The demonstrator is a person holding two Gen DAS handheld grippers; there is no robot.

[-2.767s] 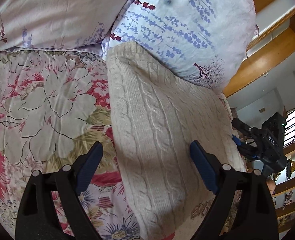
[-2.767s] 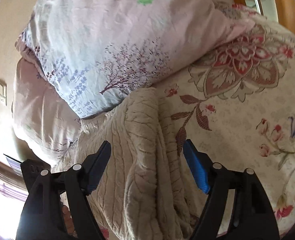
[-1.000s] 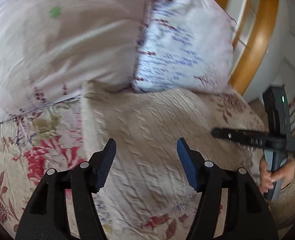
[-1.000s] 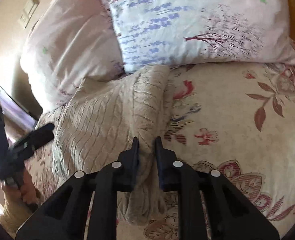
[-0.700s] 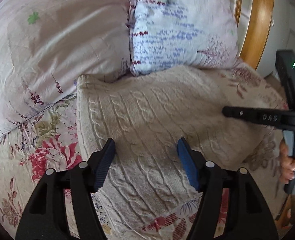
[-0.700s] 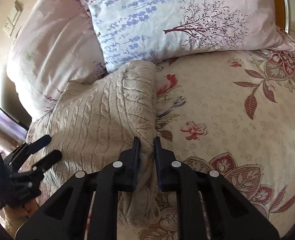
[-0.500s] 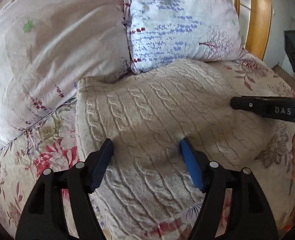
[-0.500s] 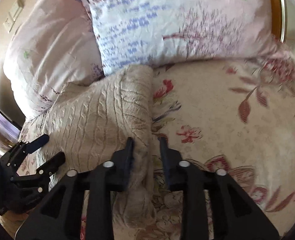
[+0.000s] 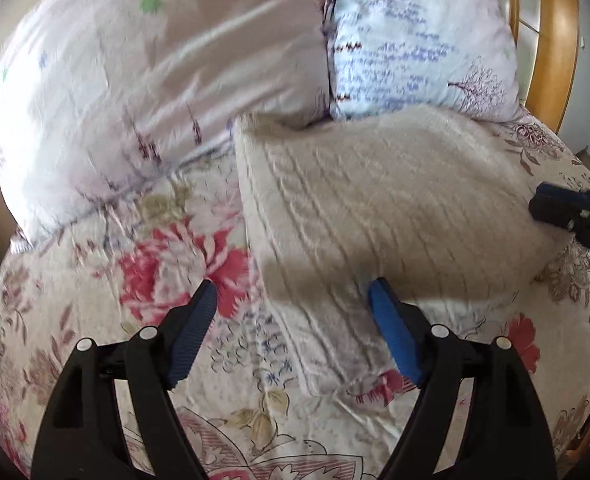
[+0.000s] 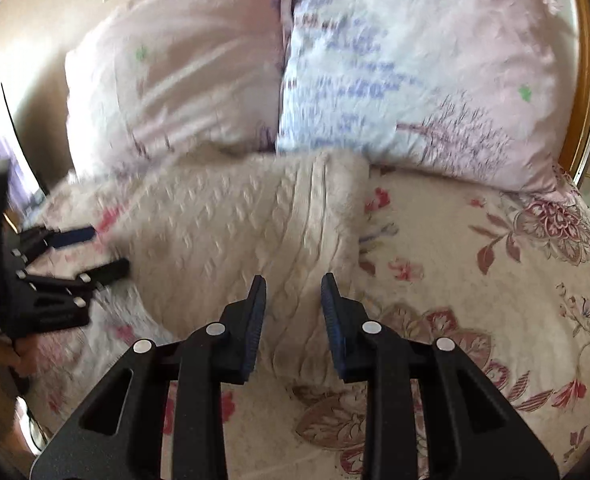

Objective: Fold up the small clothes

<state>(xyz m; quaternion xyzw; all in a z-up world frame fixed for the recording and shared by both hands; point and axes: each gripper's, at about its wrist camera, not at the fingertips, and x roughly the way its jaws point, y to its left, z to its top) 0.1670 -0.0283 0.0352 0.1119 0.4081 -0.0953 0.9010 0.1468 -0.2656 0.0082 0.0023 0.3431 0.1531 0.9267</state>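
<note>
My left tool (image 9: 291, 320) gapes wide over the folded sweater's (image 9: 375, 200) near-left edge; my right tool (image 10: 293, 304), parted, straddles its right edge on the bed (image 10: 475, 272), pillows (image 10: 375, 80) behind.

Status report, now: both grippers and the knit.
Left gripper open, empty. Right gripper open, nothing clamped. Cream cable-knit sweater lies flat on floral bedsheet, top edge against two pillows. Nothing in the way.
</note>
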